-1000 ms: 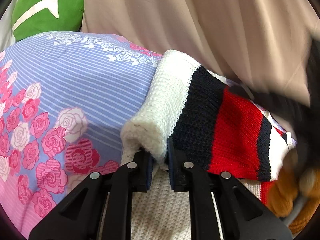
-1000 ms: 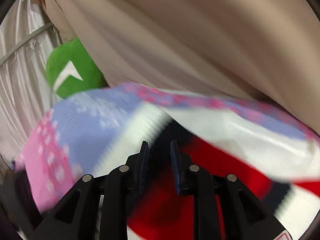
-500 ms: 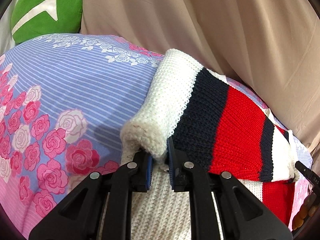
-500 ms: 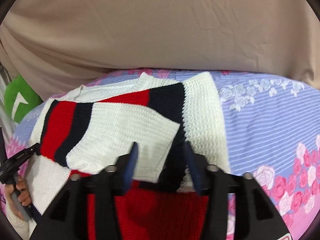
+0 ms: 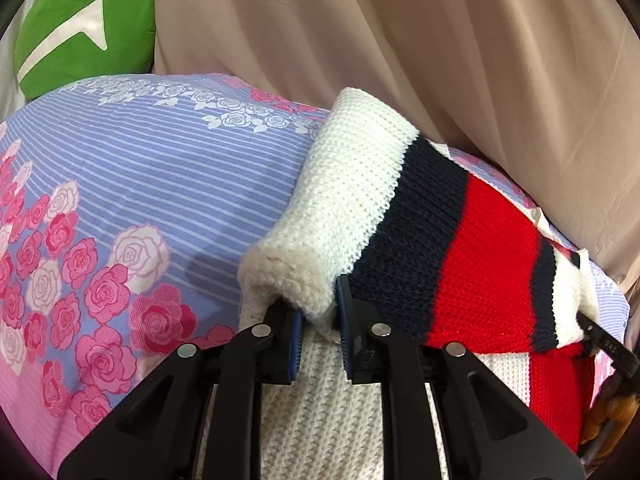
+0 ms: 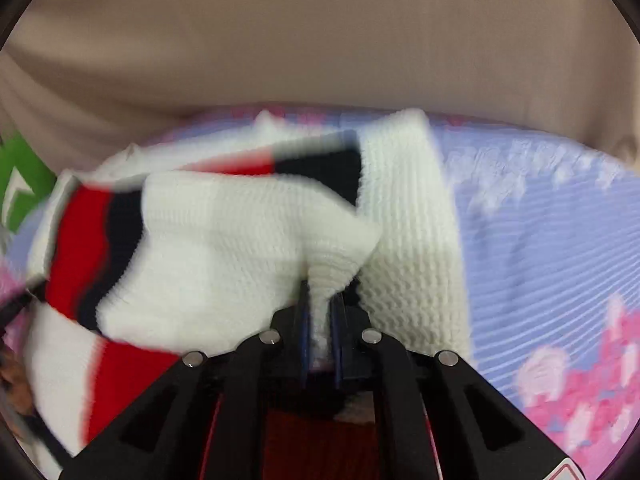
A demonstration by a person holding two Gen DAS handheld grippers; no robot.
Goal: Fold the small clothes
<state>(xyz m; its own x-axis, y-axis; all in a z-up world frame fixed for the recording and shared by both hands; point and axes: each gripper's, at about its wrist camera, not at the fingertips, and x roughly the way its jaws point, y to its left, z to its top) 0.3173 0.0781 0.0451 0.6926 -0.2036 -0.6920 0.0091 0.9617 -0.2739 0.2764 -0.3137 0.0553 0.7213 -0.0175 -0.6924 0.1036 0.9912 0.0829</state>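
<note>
Beige draped cloth [image 5: 440, 60] hangs behind the bed at twelve o'clock, a green plush cushion [image 5: 84, 28] at ten. On the rose-printed lilac bedsheet [image 5: 140, 184] lies the white, navy and red striped knitted sweater [image 5: 460, 240]. The left gripper [image 5: 319, 316] is nearly closed, pinching its rolled white edge. The right gripper [image 6: 319, 312], gaping half a second ago, has just been closing and now clamps a white fold.

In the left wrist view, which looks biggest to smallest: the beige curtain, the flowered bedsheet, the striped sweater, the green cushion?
1. Beige curtain
2. Flowered bedsheet
3. Striped sweater, though nearness to the camera inflates it
4. Green cushion, partly cut off
</note>
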